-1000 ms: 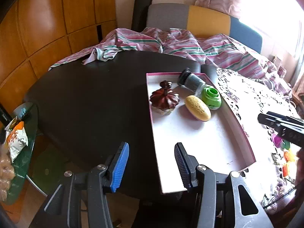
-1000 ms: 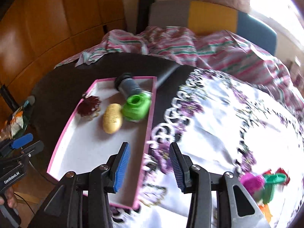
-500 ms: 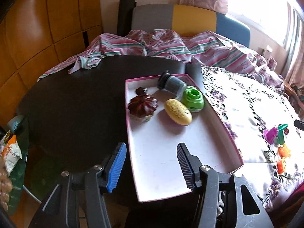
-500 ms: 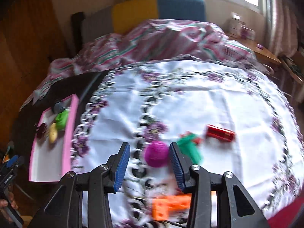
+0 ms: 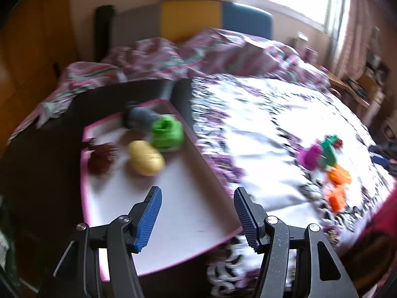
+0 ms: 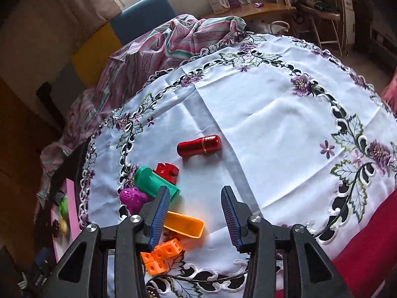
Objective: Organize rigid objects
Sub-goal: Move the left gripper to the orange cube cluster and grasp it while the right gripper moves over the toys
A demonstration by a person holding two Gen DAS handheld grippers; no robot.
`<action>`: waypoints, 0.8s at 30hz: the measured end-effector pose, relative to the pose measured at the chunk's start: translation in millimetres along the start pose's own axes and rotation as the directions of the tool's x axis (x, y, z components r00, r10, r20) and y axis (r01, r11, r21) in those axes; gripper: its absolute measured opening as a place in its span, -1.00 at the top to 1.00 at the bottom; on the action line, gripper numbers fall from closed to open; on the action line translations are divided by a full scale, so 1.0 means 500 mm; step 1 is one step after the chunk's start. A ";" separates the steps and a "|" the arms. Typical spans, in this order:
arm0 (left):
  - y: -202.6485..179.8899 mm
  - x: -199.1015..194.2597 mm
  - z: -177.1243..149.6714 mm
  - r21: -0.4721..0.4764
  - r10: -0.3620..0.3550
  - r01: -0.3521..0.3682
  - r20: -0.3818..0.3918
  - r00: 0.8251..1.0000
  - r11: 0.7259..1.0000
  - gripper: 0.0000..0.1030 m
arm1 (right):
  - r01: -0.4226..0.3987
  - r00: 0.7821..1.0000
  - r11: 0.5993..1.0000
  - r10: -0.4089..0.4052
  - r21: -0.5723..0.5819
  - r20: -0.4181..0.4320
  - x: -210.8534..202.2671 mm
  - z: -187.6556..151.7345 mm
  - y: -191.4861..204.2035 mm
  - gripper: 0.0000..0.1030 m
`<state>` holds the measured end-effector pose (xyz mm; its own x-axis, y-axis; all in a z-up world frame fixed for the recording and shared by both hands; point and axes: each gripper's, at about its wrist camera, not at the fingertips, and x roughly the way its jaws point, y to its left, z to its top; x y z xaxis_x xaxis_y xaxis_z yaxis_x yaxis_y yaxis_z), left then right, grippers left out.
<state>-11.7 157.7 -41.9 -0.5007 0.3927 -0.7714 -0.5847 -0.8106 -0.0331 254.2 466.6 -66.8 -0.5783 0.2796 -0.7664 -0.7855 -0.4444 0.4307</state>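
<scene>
White embroidered cloth with purple flowers covers most of a dark round table, with a striped blanket bunched at its far edge. Over the near end of a pink-rimmed tray hangs the left gripper, its jaws opening with nothing between them (this view is blurred). Further up the tray lie a yellow oval piece, a dark red ridged piece, a green cup and a dark grey cylinder, close together. The right gripper hovers over the cloth, its jaws partly apart and empty. Just beside its left finger lie an orange scoop and orange linked cubes. Beyond these a teal tube touches a purple berry-shaped piece and a red block. A shiny red cylinder lies on its side a little apart from that cluster.
</scene>
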 end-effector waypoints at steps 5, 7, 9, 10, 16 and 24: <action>-0.127 0.032 0.002 0.204 -0.142 0.149 -0.050 0.989 0.967 -0.19 | -0.012 1.000 1.000 0.012 0.022 0.002 0.001 0.000 -0.006 0.16; -0.175 0.048 -0.001 0.275 -0.196 0.209 -0.076 0.978 0.938 -0.19 | -0.019 1.000 1.000 0.019 0.016 -0.001 0.002 0.000 -0.004 0.16; -0.230 0.065 -0.003 0.342 -0.246 0.272 -0.118 0.962 0.899 -0.19 | -0.021 1.000 1.000 0.021 0.018 -0.001 0.002 0.000 -0.006 0.16; -0.249 0.069 -0.004 0.361 -0.265 0.295 -0.132 0.955 0.885 -0.19 | -0.024 1.000 1.000 0.024 0.020 -0.001 0.002 0.000 -0.006 0.16; -0.390 0.105 -0.022 0.507 -0.345 0.408 -0.219 0.913 0.759 -0.38 | -0.043 0.999 0.999 0.043 0.029 0.003 0.001 0.000 -0.011 0.16; -0.466 0.166 -0.032 0.569 -0.346 0.441 -0.273 0.898 0.694 -0.37 | -0.055 0.998 0.998 0.055 0.023 -0.006 0.004 0.000 -0.008 0.16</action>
<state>93.4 372.3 -108.6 -0.0729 0.5142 -0.8546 -0.9898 -0.1425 -0.0013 256.4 469.1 -70.0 -0.6193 0.2498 -0.7443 -0.7575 -0.4394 0.4828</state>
